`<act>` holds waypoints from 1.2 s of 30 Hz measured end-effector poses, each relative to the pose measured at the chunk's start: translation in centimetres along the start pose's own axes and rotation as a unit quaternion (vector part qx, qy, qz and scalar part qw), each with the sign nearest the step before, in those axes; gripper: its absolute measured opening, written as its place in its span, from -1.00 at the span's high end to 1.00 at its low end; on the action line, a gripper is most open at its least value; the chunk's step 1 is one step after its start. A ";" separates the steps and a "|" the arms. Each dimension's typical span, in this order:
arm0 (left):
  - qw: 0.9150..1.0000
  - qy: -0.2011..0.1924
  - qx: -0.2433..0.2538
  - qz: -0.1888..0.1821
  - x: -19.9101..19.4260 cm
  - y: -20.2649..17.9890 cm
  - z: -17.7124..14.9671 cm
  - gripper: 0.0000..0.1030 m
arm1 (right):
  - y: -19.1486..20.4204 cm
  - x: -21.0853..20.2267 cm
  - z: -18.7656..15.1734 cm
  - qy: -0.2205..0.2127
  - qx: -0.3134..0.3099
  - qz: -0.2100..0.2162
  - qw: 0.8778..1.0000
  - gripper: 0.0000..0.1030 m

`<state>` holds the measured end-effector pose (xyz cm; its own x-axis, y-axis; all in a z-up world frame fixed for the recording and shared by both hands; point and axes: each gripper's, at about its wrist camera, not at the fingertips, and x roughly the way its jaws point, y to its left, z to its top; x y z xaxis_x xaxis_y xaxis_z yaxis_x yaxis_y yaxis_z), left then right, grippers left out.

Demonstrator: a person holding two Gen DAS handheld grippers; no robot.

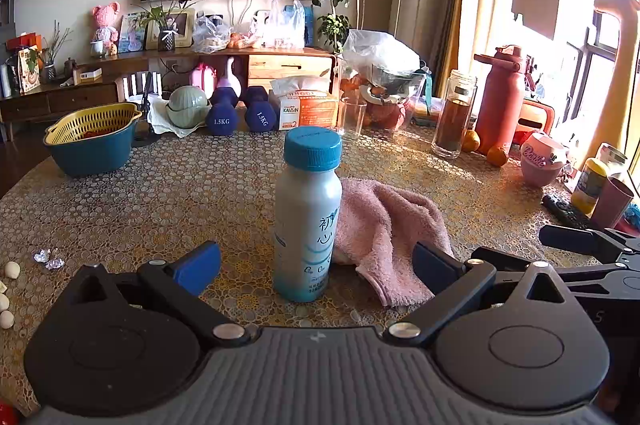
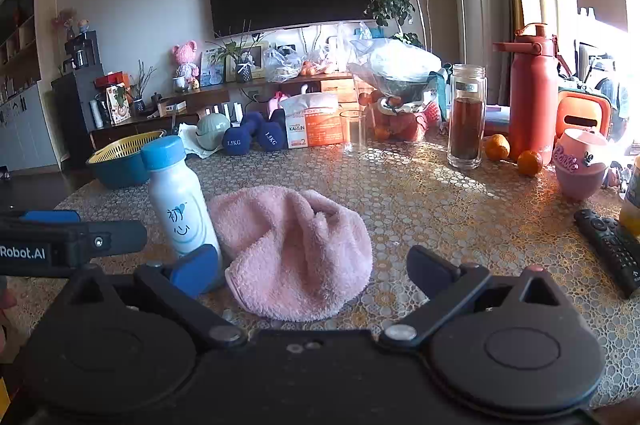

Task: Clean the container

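Note:
A white bottle [image 1: 306, 221] with a blue cap stands upright on the patterned table. My left gripper [image 1: 316, 267] is open, its blue fingers on either side of the bottle without touching it. A crumpled pink towel [image 1: 384, 233] lies just right of the bottle. In the right wrist view the same towel [image 2: 296, 253] sits between the fingers of my open right gripper [image 2: 316, 271], and the bottle [image 2: 178, 201] stands just beyond its left finger [image 2: 196, 269]. The left gripper's finger [image 2: 52, 217] shows at the left edge.
A blue bowl with a yellow strainer [image 1: 94, 137] stands at the far left. Dumbbells [image 1: 240, 113], a tissue pack [image 1: 306, 107], an empty glass [image 1: 352, 117], a tea jar [image 1: 456, 113], a red flask [image 1: 502, 97], oranges and a pink cup [image 1: 542, 159] line the far edge. A remote [image 2: 610, 249] lies at right.

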<state>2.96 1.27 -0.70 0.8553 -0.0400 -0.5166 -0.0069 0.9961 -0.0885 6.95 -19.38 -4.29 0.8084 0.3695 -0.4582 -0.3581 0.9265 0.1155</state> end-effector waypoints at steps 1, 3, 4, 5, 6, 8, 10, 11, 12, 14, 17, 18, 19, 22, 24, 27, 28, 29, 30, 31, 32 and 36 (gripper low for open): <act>1.000 0.000 0.001 0.000 0.0 0.0 0.0 -0.99 | 0.0 0.2 0.1 0.002 0.000 0.000 1.000 -0.96; 1.000 -0.002 0.002 0.002 0.2 0.1 0.2 -0.99 | -0.3 0.7 0.4 0.007 0.009 0.005 1.000 -0.96; 1.000 -0.003 0.002 0.003 0.3 0.2 0.3 -0.99 | -0.5 1.1 0.6 0.010 0.016 0.009 1.000 -0.96; 1.000 -0.005 0.002 0.003 0.5 0.3 0.4 -0.99 | -0.6 1.4 0.9 0.011 0.018 0.009 1.000 -0.96; 1.000 -0.006 0.002 0.004 0.6 0.4 0.6 -0.99 | -0.6 1.9 1.2 0.011 0.015 0.010 1.000 -0.96; 1.000 -0.009 0.003 0.005 0.9 0.5 0.9 -0.99 | -0.5 3.1 1.9 0.009 -0.001 0.011 1.000 -0.96; 1.000 -0.014 0.008 0.006 1.1 0.5 1.3 -0.99 | -0.5 4.5 2.4 0.011 -0.015 0.010 1.000 -0.97; 1.000 -0.016 0.013 0.006 1.2 0.5 1.5 -0.99 | -0.4 5.2 2.5 0.013 -0.022 0.009 1.000 -0.97; 1.000 -0.019 0.017 0.007 1.3 0.5 1.7 -0.99 | -0.3 6.1 2.5 0.018 -0.029 0.005 0.999 -0.97; 0.999 -0.022 0.027 0.009 1.8 0.4 2.1 -0.99 | -0.4 7.9 2.4 0.032 -0.030 0.006 0.999 -0.97; 0.999 -0.024 0.039 0.012 2.6 0.3 2.7 -0.99 | -0.5 10.2 2.3 0.051 -0.026 0.002 0.998 -0.97; 0.999 -0.026 0.042 0.013 2.9 0.2 3.0 -0.99 | -0.5 10.8 2.2 0.058 -0.023 0.003 0.998 -0.97; 0.999 -0.027 0.045 0.013 3.2 0.2 3.2 -0.99 | -0.4 11.3 2.2 0.061 -0.020 0.004 0.998 -0.97; 0.998 -0.027 0.054 0.017 4.3 0.1 3.7 -0.99 | 0.1 12.4 2.0 0.071 -0.023 0.013 0.997 -0.97; 0.998 -0.019 0.052 0.016 5.2 0.3 3.8 -0.99 | 0.3 13.3 1.9 0.080 -0.025 0.017 0.996 -0.97; 0.999 -0.005 0.045 0.012 6.4 0.8 3.7 -0.99 | 0.6 14.4 1.5 0.095 -0.031 0.018 0.995 -0.97; 0.999 -0.001 0.043 0.011 6.7 1.0 3.6 -0.99 | 0.8 14.9 1.4 0.099 -0.035 0.019 0.994 -0.97; 0.999 0.001 0.039 0.010 7.0 1.2 3.5 -0.99 | 0.8 15.1 1.3 0.101 -0.037 0.020 0.994 -0.96; 0.999 0.004 0.036 0.007 7.2 1.5 3.3 -0.99 | 0.9 15.2 1.3 0.101 -0.039 0.025 0.994 -0.94; 0.999 0.006 0.033 0.003 7.3 1.7 3.2 -0.98 | 1.0 15.4 1.3 0.100 -0.043 0.030 0.994 -0.94; 1.000 0.007 0.030 -0.002 7.5 1.8 3.1 -0.97 | 1.1 15.5 1.3 0.099 -0.047 0.034 0.993 -0.91; 1.000 0.011 0.027 -0.008 8.0 1.9 2.5 -0.90 | 0.8 15.5 1.5 0.096 -0.044 0.056 0.993 -0.65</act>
<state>11.07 3.02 -2.89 0.8434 -0.0561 -0.5343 0.0338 0.9981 -0.0514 19.86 -12.79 -9.97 0.6605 0.4410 -0.6077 -0.4865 0.8678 0.1011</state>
